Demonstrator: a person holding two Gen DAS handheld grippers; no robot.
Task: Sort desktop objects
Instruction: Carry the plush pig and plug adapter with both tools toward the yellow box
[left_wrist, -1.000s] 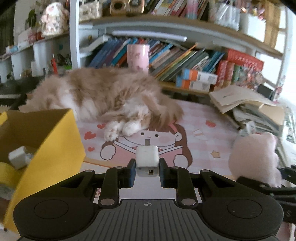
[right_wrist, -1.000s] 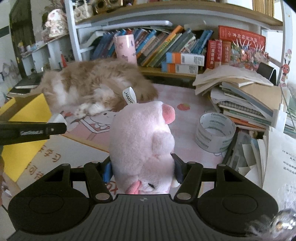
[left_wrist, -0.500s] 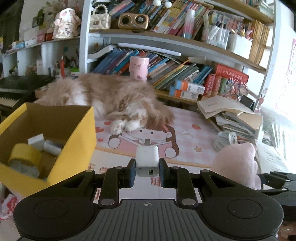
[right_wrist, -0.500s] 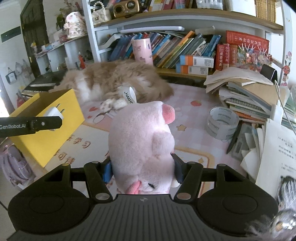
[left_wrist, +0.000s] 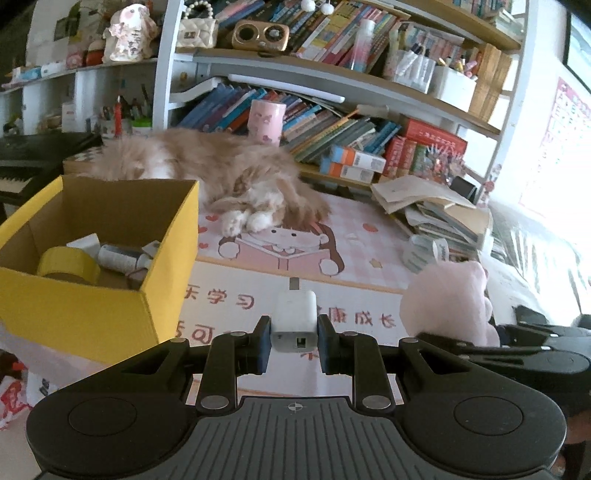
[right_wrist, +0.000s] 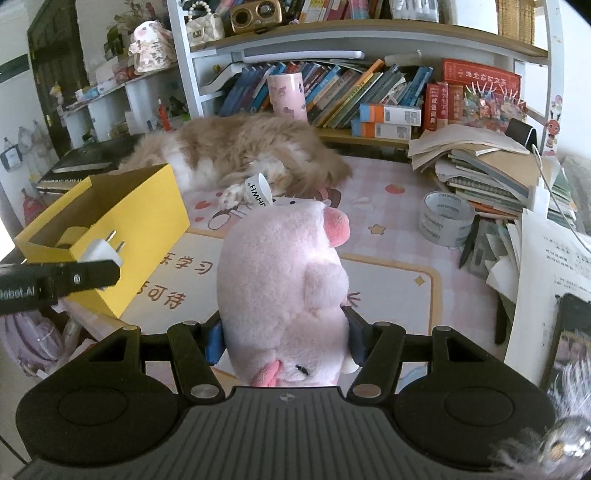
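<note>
A white plug charger (left_wrist: 294, 319) is clamped between the blue pads of my left gripper (left_wrist: 294, 341), which is shut on it above the desk mat. The same charger (right_wrist: 103, 251) shows at the left of the right wrist view, prongs up, beside the yellow box. My right gripper (right_wrist: 284, 338) is shut on a pink plush pig (right_wrist: 286, 291) with a white tag; that pig (left_wrist: 448, 304) appears at the right of the left wrist view. The open yellow cardboard box (left_wrist: 162, 288) at the left holds a yellow tape roll (left_wrist: 68, 264) and small items.
A fluffy orange and white cat (left_wrist: 221, 173) lies across the pink desk mat (left_wrist: 369, 243) at the back. A clear tape roll (right_wrist: 447, 218) sits by a stack of books and papers (right_wrist: 487, 170). Bookshelves (left_wrist: 332, 122) line the rear.
Both grippers have drawn back toward the desk's near edge and slightly up, each keeping its object. The yellow box now shows more of its inside.
</note>
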